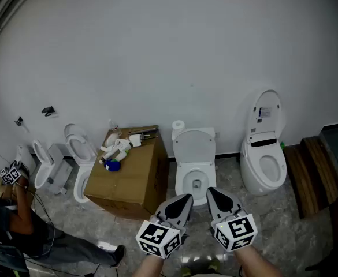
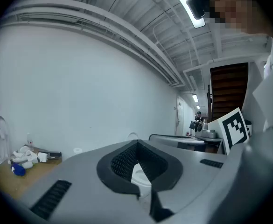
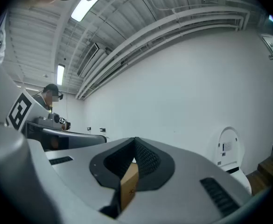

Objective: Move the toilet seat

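The middle toilet (image 1: 195, 172) stands against the white wall with its lid (image 1: 195, 145) raised and the bowl open. Both grippers hover low in front of it, touching nothing. My left gripper (image 1: 186, 198) points at the bowl's front left and its jaws are shut with nothing held. My right gripper (image 1: 211, 191) sits just right of it, also shut and empty. In the left gripper view the joined jaws (image 2: 136, 144) fill the lower frame, as they do in the right gripper view (image 3: 135, 140).
A cardboard box (image 1: 129, 180) with bottles and small parts on top stands left of the toilet. A taller toilet (image 1: 264, 154) with raised lid is to the right, two more toilets (image 1: 79, 157) to the left. Wooden steps (image 1: 307, 175) lie far right. A person (image 1: 13, 224) sits at lower left.
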{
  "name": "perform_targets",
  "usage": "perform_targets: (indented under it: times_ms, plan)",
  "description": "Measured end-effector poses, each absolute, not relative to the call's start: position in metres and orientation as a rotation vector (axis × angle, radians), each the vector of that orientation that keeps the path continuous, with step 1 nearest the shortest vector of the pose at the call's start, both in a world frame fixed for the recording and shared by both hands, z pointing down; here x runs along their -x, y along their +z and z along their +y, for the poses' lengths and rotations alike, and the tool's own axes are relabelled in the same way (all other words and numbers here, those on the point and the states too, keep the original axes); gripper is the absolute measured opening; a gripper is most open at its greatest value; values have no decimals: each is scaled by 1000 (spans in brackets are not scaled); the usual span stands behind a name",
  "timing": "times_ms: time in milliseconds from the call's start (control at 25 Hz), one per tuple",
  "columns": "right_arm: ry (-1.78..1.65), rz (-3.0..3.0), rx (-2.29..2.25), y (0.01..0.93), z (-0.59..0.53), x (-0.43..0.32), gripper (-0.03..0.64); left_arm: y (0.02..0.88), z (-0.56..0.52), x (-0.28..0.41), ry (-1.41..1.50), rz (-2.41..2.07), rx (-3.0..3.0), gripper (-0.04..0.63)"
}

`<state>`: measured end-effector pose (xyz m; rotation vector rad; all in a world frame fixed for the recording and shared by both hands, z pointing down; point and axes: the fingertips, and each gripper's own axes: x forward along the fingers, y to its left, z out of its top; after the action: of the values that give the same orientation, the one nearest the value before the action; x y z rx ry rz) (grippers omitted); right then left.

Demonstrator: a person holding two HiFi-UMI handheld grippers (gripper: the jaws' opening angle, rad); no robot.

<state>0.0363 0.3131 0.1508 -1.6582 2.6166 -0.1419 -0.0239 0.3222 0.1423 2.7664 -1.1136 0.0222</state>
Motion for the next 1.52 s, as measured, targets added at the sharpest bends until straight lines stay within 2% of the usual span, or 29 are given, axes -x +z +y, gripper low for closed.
perform_targets:
  times_ms: [880,1240,1520]
  plan:
    - [-216,2557,1567,162,310,-106,15,159,310,-1,22,-1261,-2683,8]
    - [-196,2588,1543,182,283,-99,15,192,282,5,60,-1310,-2643,9]
    - [-196,2602,1557,209,223,-78,15,232,222,23,69,-1306,-2618,9]
